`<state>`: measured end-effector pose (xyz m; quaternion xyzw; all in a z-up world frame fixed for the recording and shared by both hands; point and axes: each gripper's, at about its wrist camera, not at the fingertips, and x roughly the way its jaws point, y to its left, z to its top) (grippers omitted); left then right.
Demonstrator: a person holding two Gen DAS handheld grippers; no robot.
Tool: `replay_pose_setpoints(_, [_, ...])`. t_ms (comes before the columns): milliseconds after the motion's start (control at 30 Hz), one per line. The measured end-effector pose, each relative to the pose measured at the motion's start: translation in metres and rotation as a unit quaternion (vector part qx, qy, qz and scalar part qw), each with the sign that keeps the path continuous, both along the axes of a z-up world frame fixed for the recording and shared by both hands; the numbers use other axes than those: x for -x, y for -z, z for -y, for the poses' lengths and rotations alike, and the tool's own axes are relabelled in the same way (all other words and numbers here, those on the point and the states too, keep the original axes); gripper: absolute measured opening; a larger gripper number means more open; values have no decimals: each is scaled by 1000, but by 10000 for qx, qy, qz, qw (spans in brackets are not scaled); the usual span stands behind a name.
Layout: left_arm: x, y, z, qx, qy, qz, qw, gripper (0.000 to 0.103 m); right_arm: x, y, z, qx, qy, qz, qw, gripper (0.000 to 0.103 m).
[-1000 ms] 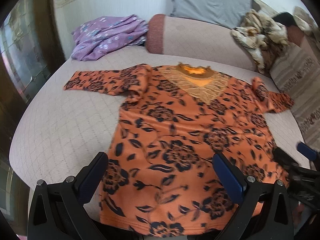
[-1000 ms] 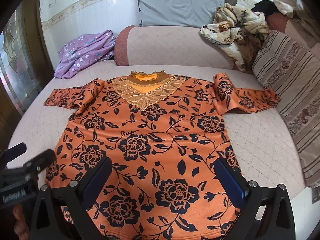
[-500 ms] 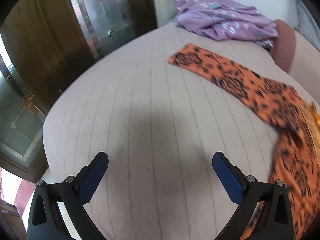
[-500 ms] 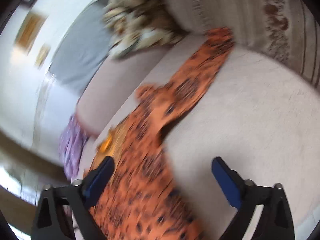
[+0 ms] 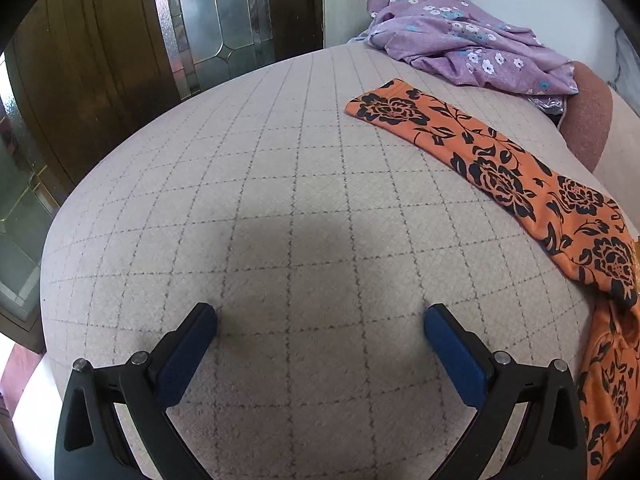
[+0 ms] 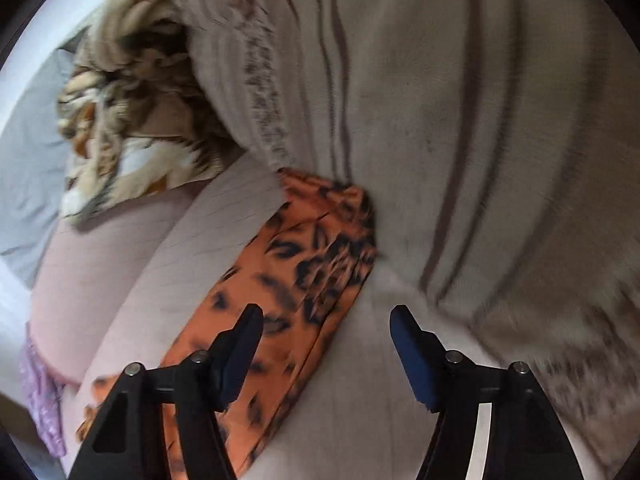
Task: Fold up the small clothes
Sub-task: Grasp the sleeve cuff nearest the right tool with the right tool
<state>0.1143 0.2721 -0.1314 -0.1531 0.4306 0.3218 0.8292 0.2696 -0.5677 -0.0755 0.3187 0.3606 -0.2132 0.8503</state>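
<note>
An orange top with black flowers lies flat on the quilted bed. In the left wrist view its left sleeve [image 5: 480, 152] stretches from the upper middle to the right edge. My left gripper [image 5: 320, 320] is open and empty over bare bedcover, left of and short of that sleeve. In the right wrist view the other sleeve [image 6: 304, 272] runs up to a striped cushion. My right gripper [image 6: 326, 320] is open and empty, low over that sleeve, with its left finger above the cloth and its right finger over the bedcover.
A purple flowered garment [image 5: 460, 44] lies at the far corner of the bed [image 5: 260, 200]. A wooden door with glass panes [image 5: 208, 20] stands beyond the bed's left edge. A striped cushion [image 6: 460, 120] and a brown patterned blanket [image 6: 132, 112] crowd the right side.
Both grippers swung outward from the hem of the top. The left one now faces the left sleeve and the door. The right one has come close to the right sleeve's end.
</note>
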Motion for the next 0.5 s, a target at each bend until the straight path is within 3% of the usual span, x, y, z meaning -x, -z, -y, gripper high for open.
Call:
replay_pose_setpoints(133, [2, -2, 3, -66, -25, -6, 10000, 103, -21, 15, 6, 208, 124, -279, 9993, 68])
replay_pose_setpoints(200, [-1, -1, 3, -95, -24, -14, 10000, 103, -31, 17, 7, 377, 167, -394, 9984, 59])
replay_pose_setpoints(267, [-1, 0, 3, -118, -23, -19, 9999, 103, -43, 16, 11, 550, 178, -609, 9965, 17])
replay_pose_setpoints(300, [-2, 0, 3, -129, -23, -25, 9999, 103, -47, 16, 12, 559, 113, -672, 9961, 9])
replay_pose_setpoints(367, [-2, -1, 3, -152, -24, -35, 9999, 103, -50, 10, 8, 511, -52, -650, 9966, 6])
replay_pose_setpoints(500, [-2, 0, 3, -149, -23, -29, 9999, 103, -45, -34, -13, 473, -441, 31, 9979, 6])
